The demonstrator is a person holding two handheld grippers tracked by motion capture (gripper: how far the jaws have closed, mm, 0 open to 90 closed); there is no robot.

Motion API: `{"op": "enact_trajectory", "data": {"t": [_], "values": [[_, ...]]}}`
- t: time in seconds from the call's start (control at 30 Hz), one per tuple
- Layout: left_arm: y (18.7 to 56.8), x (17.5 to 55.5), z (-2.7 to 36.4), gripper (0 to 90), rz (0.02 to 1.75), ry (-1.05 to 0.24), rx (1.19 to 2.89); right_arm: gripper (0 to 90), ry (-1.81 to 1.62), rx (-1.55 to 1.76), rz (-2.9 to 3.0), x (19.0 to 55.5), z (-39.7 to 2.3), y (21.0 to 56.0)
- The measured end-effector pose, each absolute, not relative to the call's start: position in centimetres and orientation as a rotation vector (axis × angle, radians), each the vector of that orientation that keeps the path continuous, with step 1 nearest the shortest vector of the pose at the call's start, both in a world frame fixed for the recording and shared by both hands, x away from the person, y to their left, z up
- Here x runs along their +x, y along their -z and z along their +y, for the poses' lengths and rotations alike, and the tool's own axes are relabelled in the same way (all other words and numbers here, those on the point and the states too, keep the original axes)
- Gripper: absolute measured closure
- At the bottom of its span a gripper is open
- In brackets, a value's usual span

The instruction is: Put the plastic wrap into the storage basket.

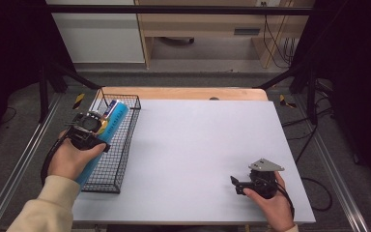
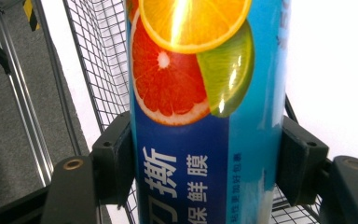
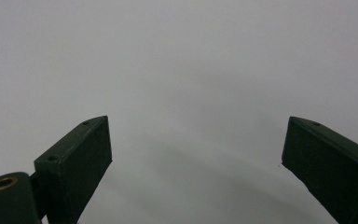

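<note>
Wire basket (image 1: 118, 145) with blue box (image 1: 113, 118) blocks left edge; rest of white surface (image 1: 198, 145) open for passage

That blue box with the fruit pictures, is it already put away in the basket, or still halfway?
Halfway, it seems. The blue box is over the wire basket but clamped between the left tool's jaws. Letting go looks like what's left. The right tool rests open on the table, holding nothing.

A white sheet (image 1: 198, 154) covers the wooden table (image 1: 183, 93); a black wire basket (image 1: 118, 145) sits on its left edge, apparently overhanging slightly.
</note>
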State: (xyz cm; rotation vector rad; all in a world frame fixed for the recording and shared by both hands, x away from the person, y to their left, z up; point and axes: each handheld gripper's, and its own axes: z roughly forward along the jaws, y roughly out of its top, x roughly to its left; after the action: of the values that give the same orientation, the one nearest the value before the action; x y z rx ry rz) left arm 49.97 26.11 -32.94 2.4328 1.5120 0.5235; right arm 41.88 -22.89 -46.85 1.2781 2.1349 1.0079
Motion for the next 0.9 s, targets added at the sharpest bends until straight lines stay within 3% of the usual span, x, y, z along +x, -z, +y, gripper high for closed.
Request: {"op": "enact_trajectory", "data": {"t": [0.9], "values": [[35.0,51.2,26.2,32.0,1.558,-0.460,2.493,8.5,-1.006,1.284,2.136,41.9,-22.8,46.9]]}}
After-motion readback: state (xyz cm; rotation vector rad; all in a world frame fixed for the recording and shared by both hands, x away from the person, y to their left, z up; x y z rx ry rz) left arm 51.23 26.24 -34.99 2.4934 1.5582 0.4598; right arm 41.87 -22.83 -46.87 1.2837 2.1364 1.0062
